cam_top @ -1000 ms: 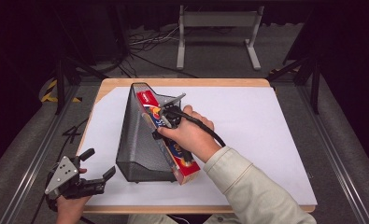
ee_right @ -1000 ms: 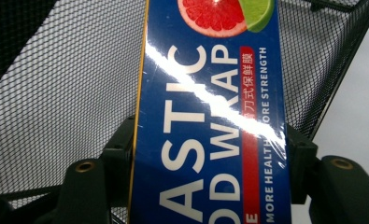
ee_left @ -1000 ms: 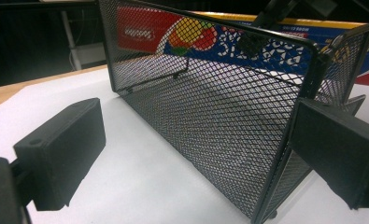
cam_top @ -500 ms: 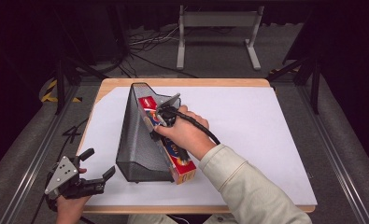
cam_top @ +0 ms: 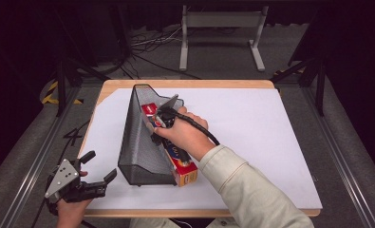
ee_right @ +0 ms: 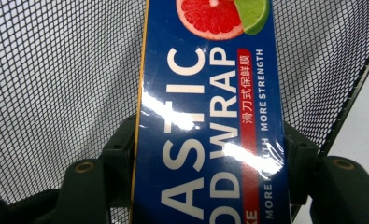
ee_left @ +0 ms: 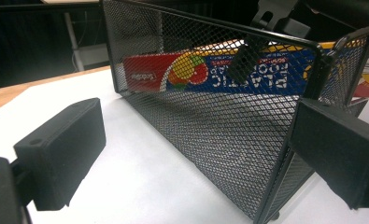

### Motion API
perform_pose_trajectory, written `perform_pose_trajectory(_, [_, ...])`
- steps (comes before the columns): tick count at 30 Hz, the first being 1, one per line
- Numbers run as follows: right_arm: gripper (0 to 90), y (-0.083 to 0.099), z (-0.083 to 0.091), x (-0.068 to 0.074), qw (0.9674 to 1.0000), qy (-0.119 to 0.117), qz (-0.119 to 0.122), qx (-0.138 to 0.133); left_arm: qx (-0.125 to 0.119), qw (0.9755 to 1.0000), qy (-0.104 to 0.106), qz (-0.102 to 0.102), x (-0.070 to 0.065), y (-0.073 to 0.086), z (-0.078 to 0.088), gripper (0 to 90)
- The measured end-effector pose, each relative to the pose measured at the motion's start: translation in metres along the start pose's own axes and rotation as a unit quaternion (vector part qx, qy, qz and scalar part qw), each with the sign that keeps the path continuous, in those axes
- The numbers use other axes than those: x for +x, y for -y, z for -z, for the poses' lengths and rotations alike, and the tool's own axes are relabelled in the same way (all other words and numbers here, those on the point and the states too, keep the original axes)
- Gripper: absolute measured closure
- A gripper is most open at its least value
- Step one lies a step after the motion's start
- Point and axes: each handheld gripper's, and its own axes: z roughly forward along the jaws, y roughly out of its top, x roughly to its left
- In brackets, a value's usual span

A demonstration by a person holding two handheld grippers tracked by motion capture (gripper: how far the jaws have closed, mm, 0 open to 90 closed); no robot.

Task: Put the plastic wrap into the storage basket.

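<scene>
Far left, at the bench's near-left corner, the left tongs sit in the person's left hand, jaws spread apart w/ nothing between them, grey three-cornered plate on top, tips aimed right toward the mesh rack. In the left gripper view the left tongs' two black pads stand well apart, just short of the rack's near end. Next along, the black wire-mesh rack stands on the white sheet covering the wooden bench, running diagonally from far-left to near-right; its tall mesh wall faces left. Inside it lies the plastic food wrap box, long, blue w/ red end and fruit graphic, lying along the rack's length, its near end poking out past the rack's near-right edge. Through the mesh in the left gripper view the box's lettering reads upside down. Right of that, the right tongs reach into the rack from the right, clamped across the box's width; right gripper view has the box gripped between both jaws, mesh behind it. Right hand and pale sleeve trail to the bottom right.
</scene>
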Motion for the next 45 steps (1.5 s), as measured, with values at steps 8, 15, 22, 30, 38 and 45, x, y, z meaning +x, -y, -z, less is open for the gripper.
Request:
perform_pose_trajectory(8, [38.2,-0.005,-0.002,0.004,0.9999,0.012,-0.001,0.009,0.000,1.0000,0.002,0.004,-0.001,0.000,-0.001,4.7])
perform_pose_trajectory(15, [37.8,-0.010,-0.003,0.011,0.9995,0.027,-0.001,0.014,0.000,1.0000,0.002,0.004,-0.001,0.000,-0.001,4.7])
perform_pose_trajectory(22, [31.0,-0.010,0.002,0.009,0.9997,0.008,0.005,-0.021,0.000,1.0000,0.003,0.004,0.000,0.000,-0.001,4.7])
perform_pose_trajectory(30, [24.3,-0.007,0.013,0.005,0.9992,-0.017,0.017,-0.032,-0.001,1.0000,0.002,0.006,0.000,0.001,-0.001,4.7])
perform_pose_trajectory(38, [24.2,-0.003,0.043,-0.002,0.9943,-0.059,0.033,-0.082,-0.002,1.0000,0.002,0.002,0.000,0.000,-0.001,4.7])
perform_pose_trajectory(45, [24.2,0.007,0.069,-0.006,0.9832,-0.087,0.064,-0.147,-0.002,1.0000,0.002,0.000,-0.001,0.000,-0.002,4.7])
